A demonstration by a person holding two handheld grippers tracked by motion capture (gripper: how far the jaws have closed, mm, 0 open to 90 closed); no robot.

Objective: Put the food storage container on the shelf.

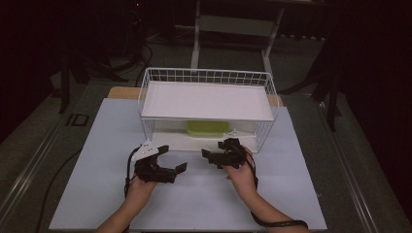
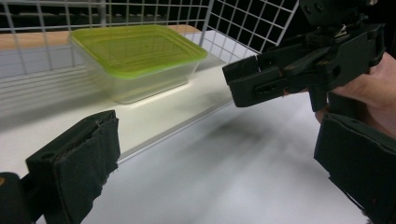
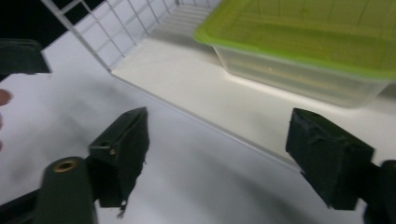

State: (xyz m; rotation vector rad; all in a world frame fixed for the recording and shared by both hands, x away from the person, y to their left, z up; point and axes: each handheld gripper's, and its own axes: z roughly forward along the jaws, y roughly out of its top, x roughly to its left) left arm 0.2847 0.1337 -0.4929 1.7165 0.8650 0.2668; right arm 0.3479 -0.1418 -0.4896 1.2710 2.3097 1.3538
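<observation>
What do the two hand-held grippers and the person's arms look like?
Both are black and blocky. The left hand-held gripper carries a grey three-cornered plate and a black cable. The right hand-held gripper has a black cable too. Its jaw pads are dark and frayed. Forearms are bare, no sleeves.

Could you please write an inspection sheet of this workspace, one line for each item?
Surface: white table top, bare around the rack.
Job's things: clear container with green lid standing closed on the lower shelf of the white wire rack; the upper shelf is bare.
Clutter: nothing seen.
Grippers: left gripper open, nothing between its jaws; right gripper open, nothing between its jaws, in front of the container and apart from it.
Cables: one black cable trails from the left gripper; more lie on the floor behind the table.
Surroundings: dark room, grey floor, a white frame behind the rack.
</observation>
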